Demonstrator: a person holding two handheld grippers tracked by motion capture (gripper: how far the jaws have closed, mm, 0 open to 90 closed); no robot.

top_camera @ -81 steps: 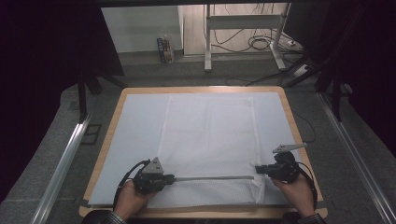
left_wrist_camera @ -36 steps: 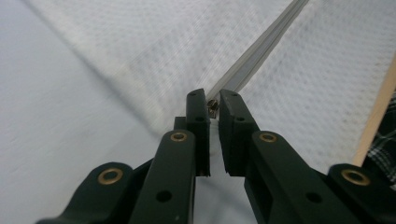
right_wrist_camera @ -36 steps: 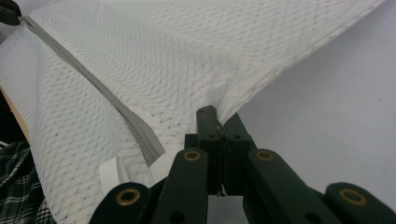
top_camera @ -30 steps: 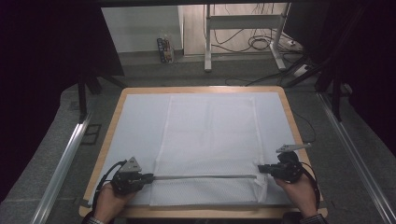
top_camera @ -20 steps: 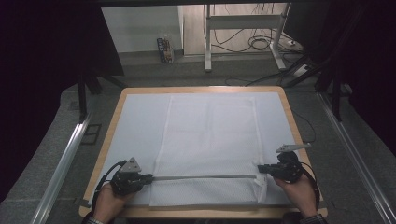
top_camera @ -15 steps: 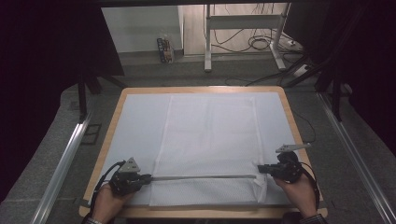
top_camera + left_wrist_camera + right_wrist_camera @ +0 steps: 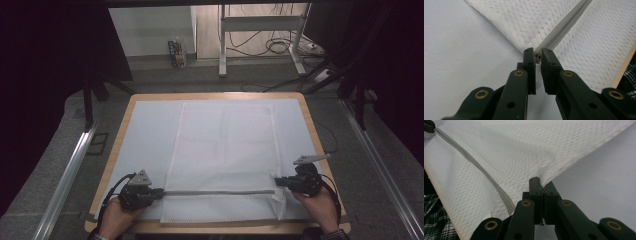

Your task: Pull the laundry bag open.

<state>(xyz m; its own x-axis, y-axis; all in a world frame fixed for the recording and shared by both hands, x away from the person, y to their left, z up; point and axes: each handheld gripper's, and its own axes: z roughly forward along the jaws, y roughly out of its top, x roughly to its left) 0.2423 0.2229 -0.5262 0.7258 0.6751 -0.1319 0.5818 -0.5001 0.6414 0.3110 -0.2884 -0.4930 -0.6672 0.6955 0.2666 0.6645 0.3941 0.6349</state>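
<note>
A white mesh bag lies flat on the white-covered table. A grey zipper runs across the bag near its front edge. My left gripper sits at the zipper's left end. In the left gripper view, the left gripper is shut on the small metal zipper pull, with only a narrow slit between its jaws. My right gripper is at the bag's right edge. In the right gripper view, the right gripper is shut on a pinch of mesh, lifting it into a small tent beside the zipper.
The table has a wooden rim. Metal rails run along both sides of it on the grey floor. Behind the table stand a desk frame, loose cables and a small box. A plaid sleeve lies at the front edge.
Since the earliest frame my left gripper has slid left along the zipper to the bag's left edge. Over the last second neither hand has moved.
</note>
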